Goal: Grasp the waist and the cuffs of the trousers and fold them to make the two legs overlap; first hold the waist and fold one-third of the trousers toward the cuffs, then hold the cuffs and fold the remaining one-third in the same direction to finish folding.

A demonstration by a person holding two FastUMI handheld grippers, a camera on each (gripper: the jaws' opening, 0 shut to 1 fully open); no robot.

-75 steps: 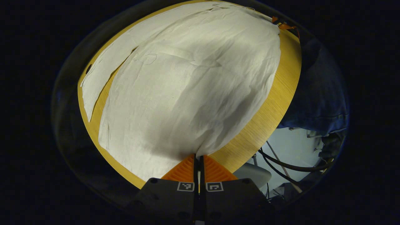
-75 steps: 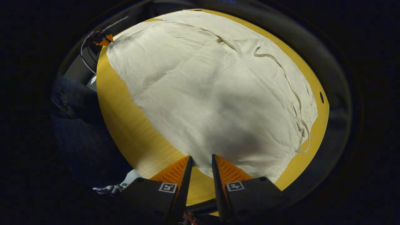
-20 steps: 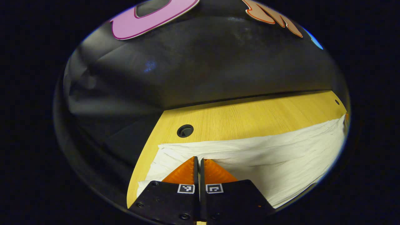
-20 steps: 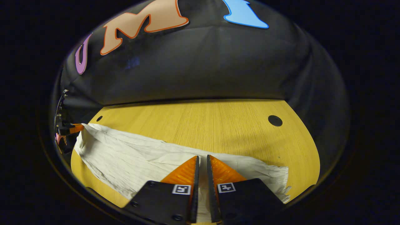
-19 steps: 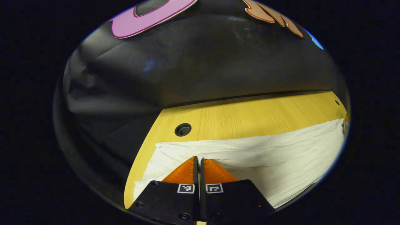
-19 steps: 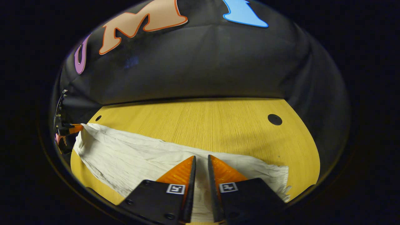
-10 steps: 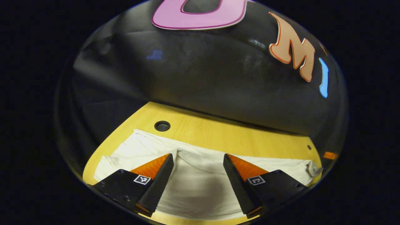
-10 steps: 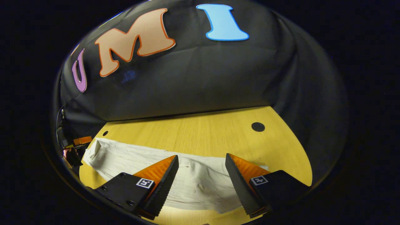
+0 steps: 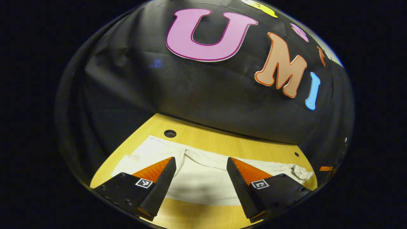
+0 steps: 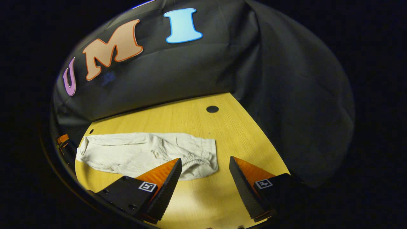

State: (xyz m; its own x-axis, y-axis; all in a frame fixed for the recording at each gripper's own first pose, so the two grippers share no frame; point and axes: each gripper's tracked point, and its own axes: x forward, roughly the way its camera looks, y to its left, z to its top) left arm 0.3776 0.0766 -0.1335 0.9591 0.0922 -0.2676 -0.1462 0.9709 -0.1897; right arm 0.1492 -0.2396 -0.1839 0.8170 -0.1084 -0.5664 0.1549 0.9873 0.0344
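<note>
1. The folded white trousers [image 10: 146,154] are lying flat on the yellow table [image 10: 222,133]
2. The left hand-held gripper [image 9: 201,178] and the right hand-held gripper [image 10: 205,181] are hovering wide apart, holding nothing

The left gripper [image 9: 201,186] is hanging over the near part of the wooden surface [image 9: 222,143] with its jaws standing wide apart and nothing between them. Past the fingertips [image 9: 168,163] the pale trousers [image 9: 203,176] are lying flat and folded across the surface, stretching from one side to the other, with a crumpled end [image 9: 300,173] sitting toward the right. A round hole [image 9: 170,133] is showing in the surface just beyond the cloth's far left corner, and a smaller hole [image 9: 296,154] is showing near the far right.
</note>
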